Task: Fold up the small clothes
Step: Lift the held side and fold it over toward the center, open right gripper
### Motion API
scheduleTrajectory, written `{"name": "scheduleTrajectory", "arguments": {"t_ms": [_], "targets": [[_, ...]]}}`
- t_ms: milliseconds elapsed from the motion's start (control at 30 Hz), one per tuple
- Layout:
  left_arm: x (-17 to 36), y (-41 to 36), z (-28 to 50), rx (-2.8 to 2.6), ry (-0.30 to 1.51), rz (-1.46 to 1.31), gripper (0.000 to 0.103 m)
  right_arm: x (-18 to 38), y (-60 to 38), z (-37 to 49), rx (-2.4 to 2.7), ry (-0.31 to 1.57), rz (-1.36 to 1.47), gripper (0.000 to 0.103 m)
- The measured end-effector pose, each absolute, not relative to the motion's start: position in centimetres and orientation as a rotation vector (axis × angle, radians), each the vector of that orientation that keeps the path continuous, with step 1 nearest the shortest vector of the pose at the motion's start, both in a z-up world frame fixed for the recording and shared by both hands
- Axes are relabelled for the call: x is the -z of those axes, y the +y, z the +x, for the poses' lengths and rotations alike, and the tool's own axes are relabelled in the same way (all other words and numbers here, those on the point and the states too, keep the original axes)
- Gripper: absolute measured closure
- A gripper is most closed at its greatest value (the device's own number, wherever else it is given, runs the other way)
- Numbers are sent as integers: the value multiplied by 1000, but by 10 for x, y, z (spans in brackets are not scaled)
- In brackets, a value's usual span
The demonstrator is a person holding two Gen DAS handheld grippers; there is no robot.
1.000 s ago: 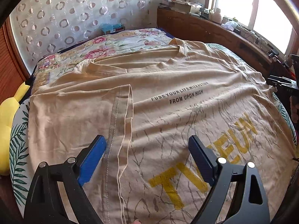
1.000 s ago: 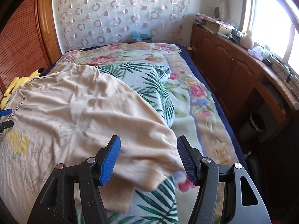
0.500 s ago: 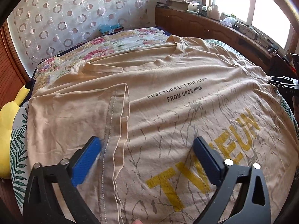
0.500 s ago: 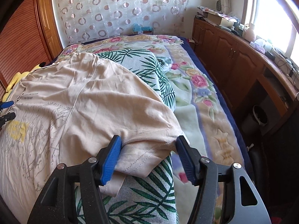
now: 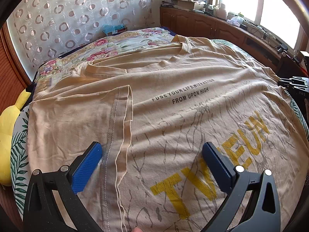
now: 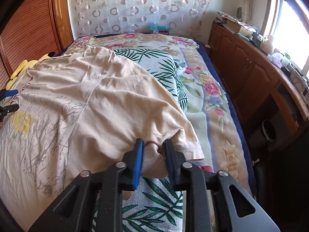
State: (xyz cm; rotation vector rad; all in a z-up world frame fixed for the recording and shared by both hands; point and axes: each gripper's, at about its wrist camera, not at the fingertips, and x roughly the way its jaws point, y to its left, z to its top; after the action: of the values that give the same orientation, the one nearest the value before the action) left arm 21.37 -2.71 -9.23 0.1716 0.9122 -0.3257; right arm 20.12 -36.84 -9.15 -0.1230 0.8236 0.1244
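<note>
Since a second ago the right tool (image 6: 153, 154) has gone from gaping over the sleeve to clenched on it, bunching the fabric between its blue pads, while the left tool (image 5: 152, 161) has barely shifted and is spread wide, grasping nothing. So the T-shirt (image 5: 173, 100) lies flat on the bed (image 6: 197, 104), print up, and from the right tool its body stretches away to the left, meaning the pinched sleeve (image 6: 173, 135) probably has to travel that way, across toward the left tool. The far sleeve already looks folded in: the left wrist view shows its hem (image 5: 123, 119) running straight away from the tool, which the right view can't show. Only the right view shows the actual pinch.
</note>
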Motion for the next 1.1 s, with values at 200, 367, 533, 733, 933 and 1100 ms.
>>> {"name": "scheduleTrajectory", "arguments": {"t_ms": [200,367,533,733,933,1100], "targets": [[92,-27,214,325,912,172,0,71,-358,198,-161,760,-127,93],[92,-27,213,333,912,174,0,46,-330,193,-267,673,-114,93],[87,-25,209,314,880,167,0,43,-290,196,-398,658,-121,93],[70,-12,200,267,799,101,0,71,-247,203,-475,721,-162,93],[59,-5,191,251,760,80,0,81,-245,217,-471,772,-166,81],[60,-4,189,254,760,68,0,72,-237,226,-477,774,-190,71]]}}
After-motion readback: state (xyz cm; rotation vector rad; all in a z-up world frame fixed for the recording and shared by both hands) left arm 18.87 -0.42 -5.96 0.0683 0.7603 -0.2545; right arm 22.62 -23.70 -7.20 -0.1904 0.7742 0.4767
